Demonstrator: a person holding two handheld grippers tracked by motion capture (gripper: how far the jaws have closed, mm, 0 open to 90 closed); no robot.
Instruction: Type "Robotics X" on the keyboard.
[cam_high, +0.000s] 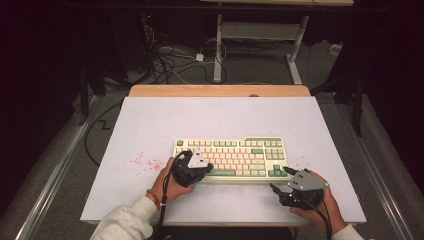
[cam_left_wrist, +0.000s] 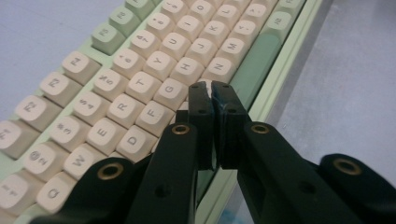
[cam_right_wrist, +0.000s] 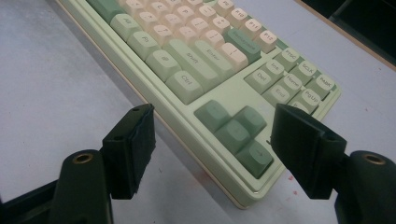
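A pale green keyboard (cam_high: 230, 157) with cream and green keys lies on the white board (cam_high: 210, 120), a little right of centre. My left gripper (cam_high: 206, 170) rests over its left half. In the left gripper view the jaws of this gripper (cam_left_wrist: 212, 91) are shut, with their tips down at the bottom letter row of the keyboard (cam_left_wrist: 140, 70), near the long green space bar (cam_left_wrist: 259, 58). My right gripper (cam_high: 279, 179) hovers by the front right corner, open. In the right gripper view, this gripper (cam_right_wrist: 212, 140) frames the green arrow keys (cam_right_wrist: 236, 133).
Faint red specks (cam_high: 142, 161) stain the board left of the keyboard. A wooden table edge (cam_high: 220, 90) runs behind the board. Beyond it are cables (cam_high: 170, 60) on the floor and the legs of another desk (cam_high: 218, 50).
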